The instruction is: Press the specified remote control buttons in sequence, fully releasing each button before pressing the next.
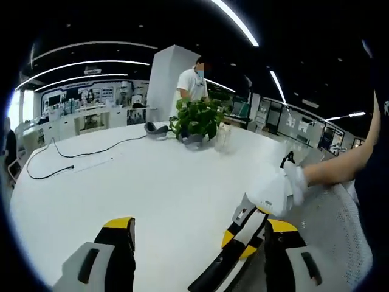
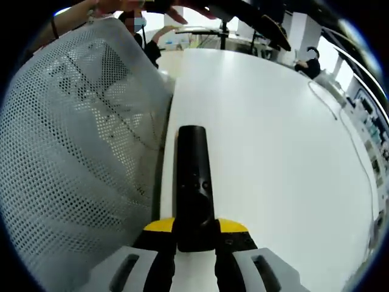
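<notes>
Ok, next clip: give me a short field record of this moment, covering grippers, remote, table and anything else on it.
right gripper: shut on the black remote control, holding its near end, remote pointing forward over the table edge
left gripper: open, nothing between its jaws
white table: mostly bare
potted plant: far side of table
black cable: lying on far left of table
mesh chair back: beside the table edge
button press: none visible

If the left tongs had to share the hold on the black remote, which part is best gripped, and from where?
The free far end of the remote, taken across its narrow width from above. It is a long slim bar; the right tongs already clamp the near end, and the mesh chair back crowds one side.
</notes>
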Demonstrator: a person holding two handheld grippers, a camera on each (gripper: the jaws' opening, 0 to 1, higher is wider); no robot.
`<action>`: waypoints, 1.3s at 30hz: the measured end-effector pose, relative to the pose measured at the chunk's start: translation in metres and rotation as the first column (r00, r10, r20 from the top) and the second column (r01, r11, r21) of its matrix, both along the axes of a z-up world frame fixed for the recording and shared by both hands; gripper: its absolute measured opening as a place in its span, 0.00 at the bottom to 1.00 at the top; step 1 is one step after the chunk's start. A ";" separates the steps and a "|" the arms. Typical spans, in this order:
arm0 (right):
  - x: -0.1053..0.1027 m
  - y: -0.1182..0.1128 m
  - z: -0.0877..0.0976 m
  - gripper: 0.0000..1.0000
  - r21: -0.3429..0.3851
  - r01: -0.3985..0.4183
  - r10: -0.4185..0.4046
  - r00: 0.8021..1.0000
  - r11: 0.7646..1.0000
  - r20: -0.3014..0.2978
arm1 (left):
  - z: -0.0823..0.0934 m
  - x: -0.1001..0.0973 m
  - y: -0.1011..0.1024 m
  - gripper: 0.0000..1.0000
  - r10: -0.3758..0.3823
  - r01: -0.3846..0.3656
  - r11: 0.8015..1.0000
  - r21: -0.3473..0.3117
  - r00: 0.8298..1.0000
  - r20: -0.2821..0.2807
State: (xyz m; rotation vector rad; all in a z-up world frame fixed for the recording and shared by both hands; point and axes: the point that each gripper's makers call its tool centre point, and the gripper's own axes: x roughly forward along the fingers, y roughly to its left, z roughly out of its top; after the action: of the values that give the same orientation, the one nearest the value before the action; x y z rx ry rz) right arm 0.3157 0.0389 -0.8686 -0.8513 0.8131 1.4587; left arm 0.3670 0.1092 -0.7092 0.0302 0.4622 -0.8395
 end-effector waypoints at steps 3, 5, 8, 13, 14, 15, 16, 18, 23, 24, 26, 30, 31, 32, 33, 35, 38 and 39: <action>0.000 0.000 0.000 0.21 0.001 0.002 -0.002 1.000 1.000 0.000 | 0.008 0.000 0.003 0.94 0.028 -0.027 0.999 -0.031 0.999 0.017; 0.000 0.000 0.000 0.21 0.002 0.003 -0.003 1.000 1.000 0.000 | 0.015 -0.001 0.004 0.96 0.052 -0.050 0.997 -0.061 0.998 0.035; 0.000 0.000 0.000 0.21 0.004 0.006 -0.006 1.000 1.000 -0.001 | 0.020 -0.002 0.008 1.00 0.078 -0.075 0.995 -0.072 0.996 0.051; 0.000 0.001 0.000 0.21 0.006 0.008 -0.008 1.000 1.000 -0.001 | 0.030 -0.001 0.016 1.00 0.123 -0.115 0.989 -0.095 0.989 0.083; 0.000 0.001 0.000 0.21 0.006 0.009 -0.009 1.000 1.000 -0.001 | 0.033 -0.001 0.017 1.00 0.136 -0.127 0.987 -0.102 0.987 0.090; 0.000 0.001 0.000 0.21 0.007 0.010 -0.010 1.000 1.000 -0.001 | 0.035 -0.001 0.018 1.00 0.144 -0.134 0.985 -0.105 0.985 0.096; 0.000 0.001 0.000 0.21 0.007 0.011 -0.011 1.000 1.000 -0.001 | 0.038 0.000 0.020 1.00 0.157 -0.146 0.983 -0.108 0.981 0.110; 0.000 0.001 0.000 0.21 0.008 0.012 -0.012 1.000 1.000 -0.001 | 0.039 0.000 0.024 1.00 0.174 -0.161 0.981 -0.104 0.977 0.127; 0.001 0.001 0.000 0.21 0.013 0.019 -0.019 1.000 1.000 -0.002 | 0.046 -0.004 0.025 1.00 0.199 -0.176 0.974 -0.140 0.965 0.172; 0.001 0.002 0.000 0.21 0.013 0.019 -0.019 1.000 1.000 -0.003 | 0.053 -0.004 0.026 1.00 0.222 -0.189 0.966 -0.177 0.957 0.189; 0.001 0.002 0.000 0.21 0.016 0.020 -0.020 1.000 1.000 -0.003 | 0.064 -0.004 0.026 1.00 0.245 -0.191 0.950 -0.246 0.946 0.213; 0.001 0.002 0.000 0.21 0.021 0.021 -0.021 1.000 1.000 -0.002 | 0.080 -0.004 0.028 1.00 0.278 -0.189 0.923 -0.335 0.930 0.240; 0.001 0.002 0.000 0.21 0.021 0.021 -0.021 1.000 1.000 -0.002 | 0.082 -0.005 0.030 1.00 0.287 -0.193 0.920 -0.341 0.924 0.251; 0.001 0.002 0.000 0.21 0.022 0.021 -0.021 1.000 1.000 -0.002 | 0.083 -0.005 0.031 1.00 0.292 -0.194 0.920 -0.342 0.920 0.263; 0.001 0.003 0.000 0.21 0.023 0.021 -0.021 1.000 1.000 -0.002 | 0.085 -0.006 0.031 1.00 0.289 -0.187 0.923 -0.336 0.913 0.287; 0.001 0.003 0.001 0.21 0.024 0.022 -0.022 1.000 0.999 -0.002 | 0.086 -0.008 0.031 1.00 0.276 -0.174 0.936 -0.307 0.902 0.331; 0.002 0.003 0.001 0.21 0.026 0.023 -0.023 1.000 0.999 -0.002 | 0.083 -0.013 0.028 1.00 0.248 -0.160 0.954 -0.254 0.895 0.370; 0.002 0.003 0.001 0.21 0.027 0.023 -0.023 1.000 0.999 -0.002 | 0.082 -0.015 0.028 1.00 0.245 -0.159 0.957 -0.244 0.893 0.378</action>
State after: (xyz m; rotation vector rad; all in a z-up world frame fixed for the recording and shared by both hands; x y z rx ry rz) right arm 0.3174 0.0422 -0.8681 -0.8182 0.8001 1.4472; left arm 0.3520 0.1371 -0.6275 -0.0363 -0.0174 -0.6473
